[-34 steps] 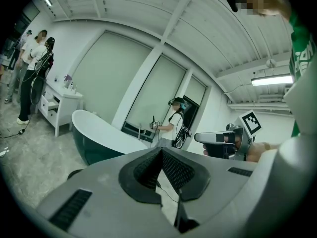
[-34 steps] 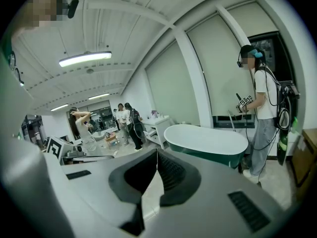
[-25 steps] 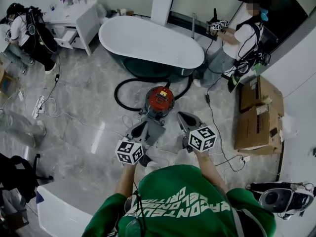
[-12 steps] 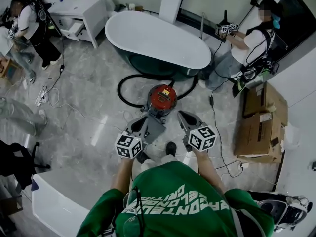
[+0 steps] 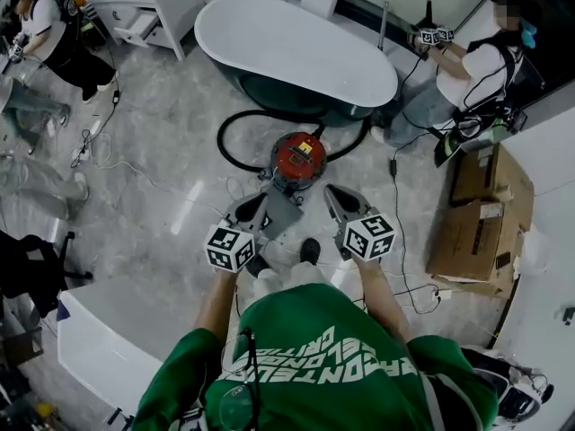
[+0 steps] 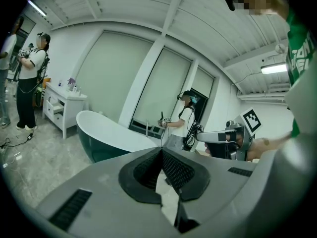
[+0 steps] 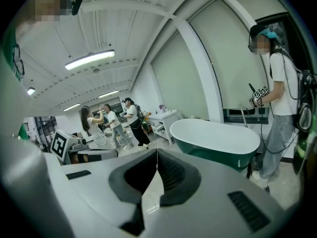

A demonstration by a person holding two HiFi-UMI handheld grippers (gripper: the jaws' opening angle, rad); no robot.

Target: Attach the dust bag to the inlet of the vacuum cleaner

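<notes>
A red-topped vacuum cleaner (image 5: pixel 299 158) stands on the floor with its black hose (image 5: pixel 235 128) looped beside a bathtub. A flat grey piece (image 5: pixel 287 214) lies at its near side; I cannot tell whether it is the dust bag. My left gripper (image 5: pixel 259 203) hovers just left of that piece, its jaws shut with nothing between them (image 6: pixel 161 151). My right gripper (image 5: pixel 331 190) hangs to the right of the vacuum, also shut and empty (image 7: pixel 157 152). Each gripper shows in the other's view, the right one (image 6: pixel 223 137) and the left one (image 7: pixel 74 150).
A white and green bathtub (image 5: pixel 296 48) stands behind the vacuum. A person (image 5: pixel 472 70) with grippers stands at its right end, others at far left (image 5: pixel 45 34). Cardboard boxes (image 5: pixel 476 214) lie at right, cables (image 5: pixel 395 205) cross the floor, and a white cabinet (image 5: pixel 153 3) is at back.
I have stepped a little closer to the vacuum, and both grippers have drifted forward and slightly down together. Their jaws have stayed shut.
</notes>
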